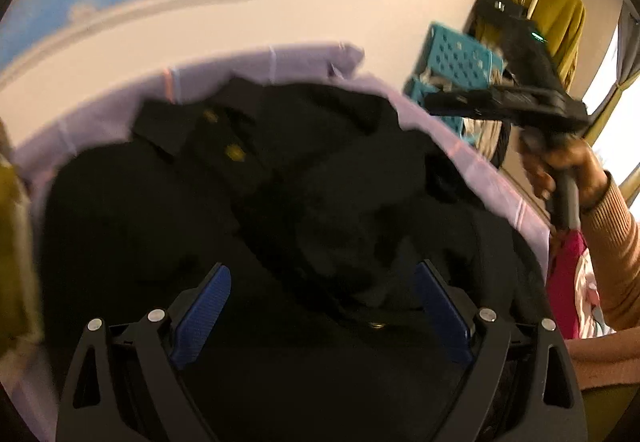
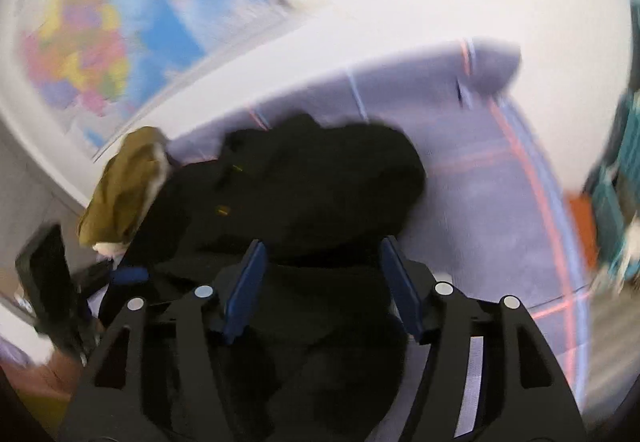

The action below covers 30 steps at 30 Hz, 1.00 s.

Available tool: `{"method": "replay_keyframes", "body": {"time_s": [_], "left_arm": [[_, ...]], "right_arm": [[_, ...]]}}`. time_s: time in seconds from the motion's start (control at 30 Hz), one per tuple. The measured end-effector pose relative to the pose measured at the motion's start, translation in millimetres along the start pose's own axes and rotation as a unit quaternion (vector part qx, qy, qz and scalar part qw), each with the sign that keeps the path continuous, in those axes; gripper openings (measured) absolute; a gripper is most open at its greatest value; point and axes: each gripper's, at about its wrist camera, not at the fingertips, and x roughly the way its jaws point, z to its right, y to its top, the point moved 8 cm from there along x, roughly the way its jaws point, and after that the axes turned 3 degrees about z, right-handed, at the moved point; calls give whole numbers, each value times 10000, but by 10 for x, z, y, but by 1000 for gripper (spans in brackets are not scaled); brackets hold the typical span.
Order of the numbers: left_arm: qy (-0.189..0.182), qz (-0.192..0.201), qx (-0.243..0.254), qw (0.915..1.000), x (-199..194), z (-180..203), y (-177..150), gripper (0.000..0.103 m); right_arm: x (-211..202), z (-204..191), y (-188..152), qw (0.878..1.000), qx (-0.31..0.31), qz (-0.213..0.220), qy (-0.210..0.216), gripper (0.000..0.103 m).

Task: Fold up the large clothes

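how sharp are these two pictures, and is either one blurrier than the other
Left wrist view: moderate motion blur, warm yellowish cast; the black garment loses fold detail in the dark, and the window at right is blown out. Right wrist view: blurrier, cooler; the wall map is streaked and the lilac sheet smeared. Fisheye bends both.

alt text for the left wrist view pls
A crumpled black garment with gold buttons lies on a lilac sheet, under the open left gripper. The right gripper is held in the air at right, near blue baskets.
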Motion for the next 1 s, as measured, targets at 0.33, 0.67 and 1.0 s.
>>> {"method": "replay_keyframes", "body": {"time_s": [0.33, 0.67, 1.0], "left_arm": [[551, -38, 386, 9977, 182, -44, 333, 9], [614, 297, 779, 9946, -197, -126, 419, 85], [400, -477, 430, 9971, 402, -115, 175, 33]], "right_arm": [[471, 324, 114, 9959, 501, -66, 757, 7], [233, 795, 277, 9953, 845, 469, -92, 22], [156, -353, -106, 9737, -2265, 209, -120, 75]]}}
